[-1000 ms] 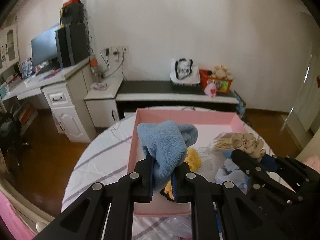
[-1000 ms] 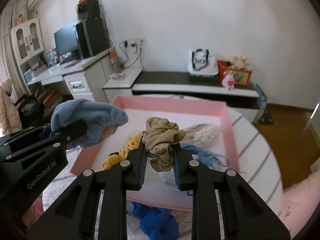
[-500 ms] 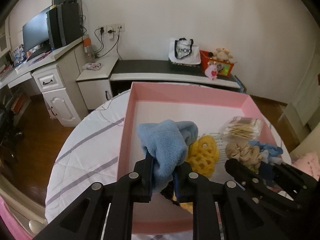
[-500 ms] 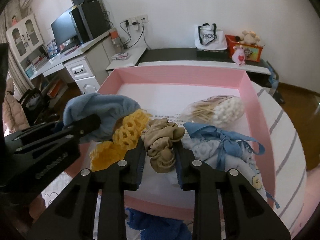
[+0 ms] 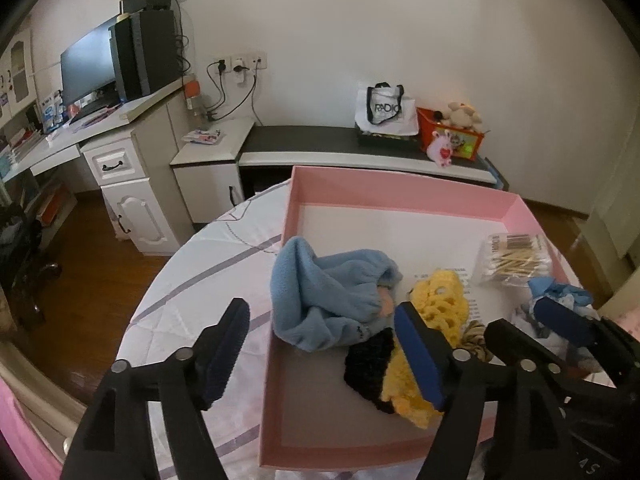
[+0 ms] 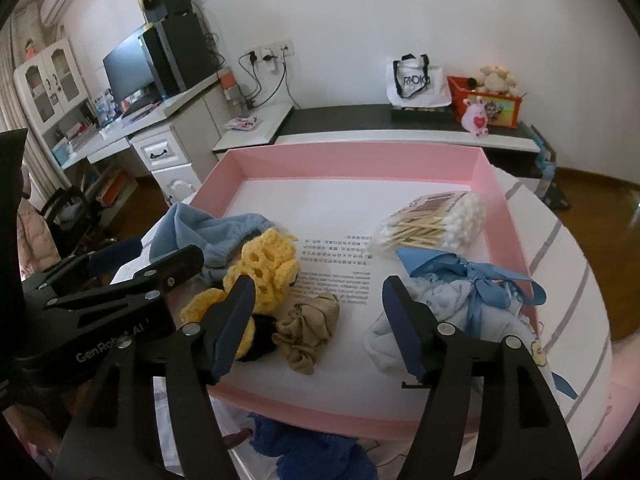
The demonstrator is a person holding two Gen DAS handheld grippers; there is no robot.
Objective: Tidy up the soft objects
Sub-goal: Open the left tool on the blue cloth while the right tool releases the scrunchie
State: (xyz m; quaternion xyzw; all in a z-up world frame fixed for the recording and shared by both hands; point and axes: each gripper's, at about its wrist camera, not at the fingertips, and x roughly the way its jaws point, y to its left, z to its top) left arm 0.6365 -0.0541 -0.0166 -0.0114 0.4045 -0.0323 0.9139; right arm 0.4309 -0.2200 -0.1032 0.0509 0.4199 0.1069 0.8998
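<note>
A pink box point(image 5: 396, 194) point(image 6: 352, 152) sits on the round table. My left gripper point(image 5: 320, 344) is open; a light blue fleece cloth point(image 5: 320, 300) point(image 6: 200, 232) lies draped over the box's left wall just ahead of it. My right gripper point(image 6: 318, 320) is open above a tan scrunchie point(image 6: 308, 332), which lies on the box floor. Beside these lie a yellow crochet piece point(image 5: 440, 304) point(image 6: 264, 268) with a black part point(image 5: 368, 360), and a pale blue garment with a ribbon point(image 6: 460, 292).
A packet of cotton swabs point(image 6: 436, 220) point(image 5: 512, 258) lies at the box's right side. A dark blue fluffy cloth point(image 6: 304, 448) lies on the table in front of the box. A desk and cabinets point(image 5: 132, 184) stand to the left, beyond the table edge.
Both grippers have opened. The blue cloth dropped from the left one onto the box's left wall, and the tan scrunchie dropped from the right one onto the box floor.
</note>
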